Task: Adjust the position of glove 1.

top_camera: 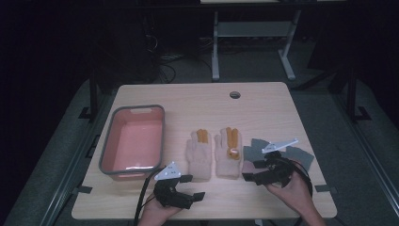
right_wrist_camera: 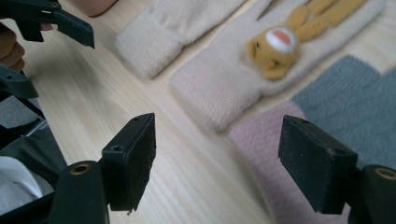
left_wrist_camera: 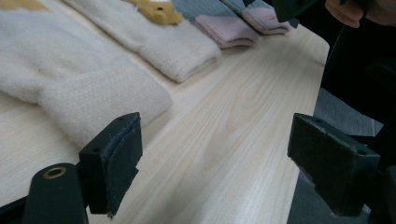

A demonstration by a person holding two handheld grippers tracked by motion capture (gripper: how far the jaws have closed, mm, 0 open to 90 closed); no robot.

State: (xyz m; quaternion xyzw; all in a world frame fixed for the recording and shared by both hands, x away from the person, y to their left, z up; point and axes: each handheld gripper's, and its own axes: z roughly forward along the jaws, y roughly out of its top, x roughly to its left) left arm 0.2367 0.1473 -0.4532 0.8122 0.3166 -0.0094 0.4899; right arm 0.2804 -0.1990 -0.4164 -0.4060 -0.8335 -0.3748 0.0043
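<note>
Hands at near table edge, each w/ gripper. Left gripper [top_camera: 187,187] low near edge, jaws spread, nothing between, pointing right toward cream gloves [top_camera: 214,151] at table centre. Right gripper [top_camera: 259,170] jaws spread, hovering over pink cuff [right_wrist_camera: 271,140] of grey gloves [top_camera: 277,155], partly hidden under gripper. Bear patch [right_wrist_camera: 275,46] on right cream glove. Pink bin [top_camera: 134,141] left of gloves, well apart. Table [top_camera: 197,101] wood.

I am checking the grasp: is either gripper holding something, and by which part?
Nothing is held. The left gripper and right gripper are both open over bare table.
</note>
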